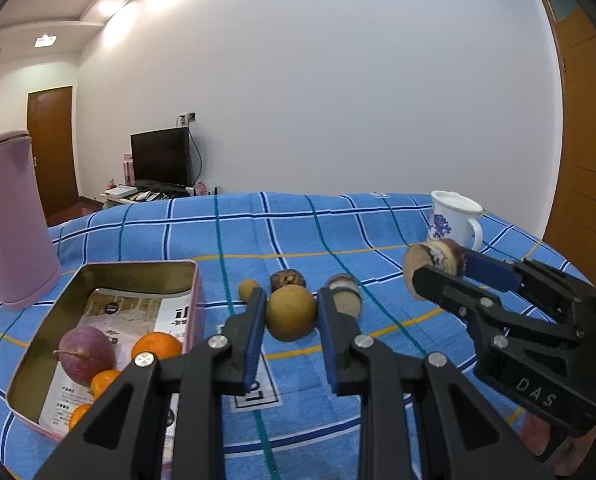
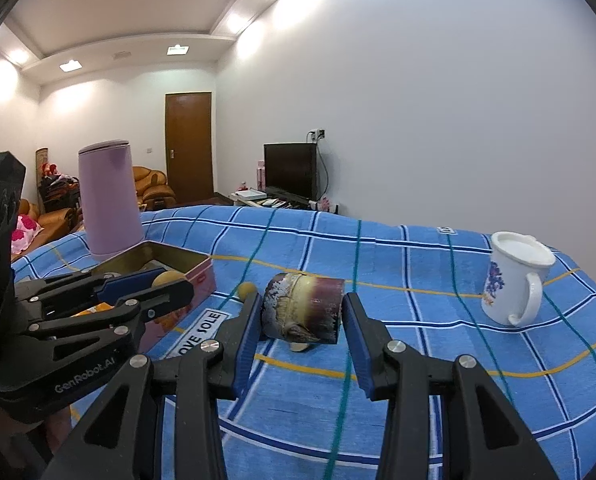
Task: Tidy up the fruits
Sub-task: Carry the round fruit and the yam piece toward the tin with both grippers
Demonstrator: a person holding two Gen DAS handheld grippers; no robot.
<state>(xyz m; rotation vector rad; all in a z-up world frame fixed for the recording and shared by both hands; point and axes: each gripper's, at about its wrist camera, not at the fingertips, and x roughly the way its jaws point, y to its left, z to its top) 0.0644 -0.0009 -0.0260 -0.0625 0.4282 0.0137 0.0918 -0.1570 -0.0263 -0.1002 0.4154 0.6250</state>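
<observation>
The landmark is the pink tin (image 1: pixel 97 320), which stands open on the blue plaid cloth (image 1: pixel 338 232) of the desk. Inside it lie a purple passion fruit (image 1: pixel 87 354) and several small oranges (image 1: pixel 156 345) on a printed leaflet.

Just to the right of the tin, the left hand-held gripper (image 1: pixel 291 316) has its blue-padded fingers around a round yellow-brown fruit (image 1: pixel 291 312). The pads sit right at the fruit's sides, but whether they press on it cannot be told. A small yellow fruit (image 1: pixel 247 288) lies just behind the left finger, a dark brown fruit (image 1: pixel 287 279) sits behind the round one, and a short cut stalk piece (image 1: pixel 346 294) lies beside the right finger.

Further right of the tin, the right hand-held gripper (image 2: pixel 302 322) carries a purplish cane chunk (image 2: pixel 304 306) between its fingers. In the left wrist view the chunk is clear of the cloth, so the fingers are clamped on its sides. A white flowered mug (image 2: pixel 514 280) stands beyond it, far right of the tin.

A tall lilac container (image 1: pixel 11 220) stands upright behind the tin's left corner.
</observation>
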